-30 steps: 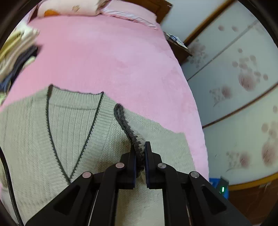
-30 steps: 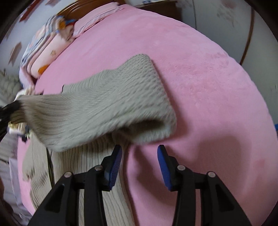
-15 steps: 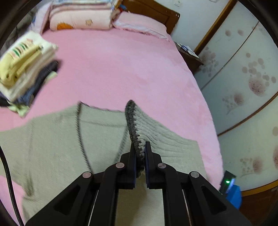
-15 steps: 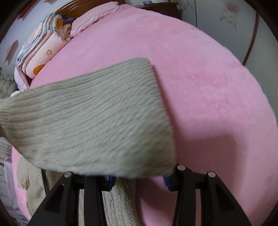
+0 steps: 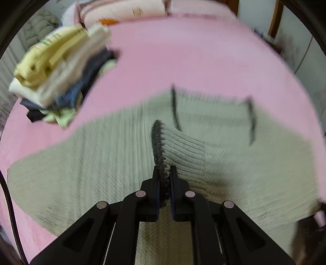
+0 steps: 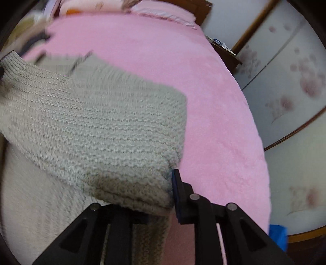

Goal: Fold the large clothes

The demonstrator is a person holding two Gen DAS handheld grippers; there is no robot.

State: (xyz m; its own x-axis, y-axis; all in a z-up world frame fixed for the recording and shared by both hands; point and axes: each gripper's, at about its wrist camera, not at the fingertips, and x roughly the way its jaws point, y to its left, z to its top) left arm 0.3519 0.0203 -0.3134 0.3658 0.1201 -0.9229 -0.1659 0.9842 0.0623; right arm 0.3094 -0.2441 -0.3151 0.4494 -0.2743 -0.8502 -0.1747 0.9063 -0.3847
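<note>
A bedroom in someone's home. A wide bed (image 6: 214, 122) fills the room under a pink fleece cover, pillows (image 5: 126, 10) piled against a dark wooden headboard (image 6: 200, 6). Folded clothes (image 5: 59, 69) sit stacked on the cover. Beside the bed stand sliding wardrobe doors (image 6: 289, 85) with a faded floral print.

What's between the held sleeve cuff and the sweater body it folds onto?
Nothing visible. The left gripper is shut on the dark-trimmed cuff above the grey knit sweater, whose front looks bare. The stack of folded clothes sits apart on the pink bed. The right gripper's state is hidden by knit.
</note>
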